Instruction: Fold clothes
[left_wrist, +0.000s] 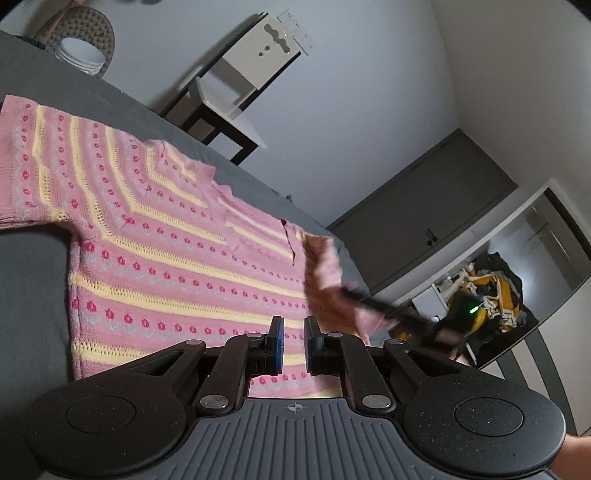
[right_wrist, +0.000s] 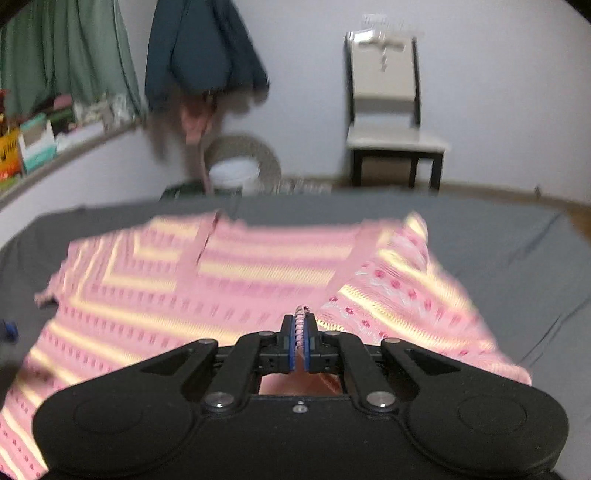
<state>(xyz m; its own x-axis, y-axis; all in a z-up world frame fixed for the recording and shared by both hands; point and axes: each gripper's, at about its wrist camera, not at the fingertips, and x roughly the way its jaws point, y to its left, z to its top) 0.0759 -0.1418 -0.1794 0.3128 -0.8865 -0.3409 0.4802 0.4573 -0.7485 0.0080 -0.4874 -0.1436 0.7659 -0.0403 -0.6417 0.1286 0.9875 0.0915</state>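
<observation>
Left claw (left_wrist: 293, 345): blue pads apart, nothing between them, released, poised above the hem end of the sweater (left_wrist: 166, 258). Right claw (right_wrist: 302, 341): clenched on a pinched edge of the same sweater (right_wrist: 221, 280), knit fabric visible between its pads; the flap it grips is raised off the surface at right. In the left wrist view the right claw (left_wrist: 351, 295) is a motion-blurred black bar with pink fabric on it.

One sweater: pink knit, short-sleeved, yellow stripes, rows of small red-pink flower dots. Lies mostly flat on a grey bed sheet (right_wrist: 498, 251), left sleeve spread out.

No readable writing or brand marks anywhere; a small crosshair mark (left_wrist: 294, 407) on the left gripper body only.

Farther, right wrist view: one white bucket (right_wrist: 234, 173) in front of a woven round-backed seat, one chair (right_wrist: 388, 122) with cream seat and dark frame at the wall, one dark blue jacket (right_wrist: 199, 55) hanging, green curtain (right_wrist: 66, 55), a ledge with assorted boxes, blurred, count unclear.

Farther, left wrist view: a stack of white bowls (left_wrist: 79, 55), exact number unclear; the same chair (left_wrist: 236, 85); a grey door; one green light (left_wrist: 472, 309) on the right gripper.
</observation>
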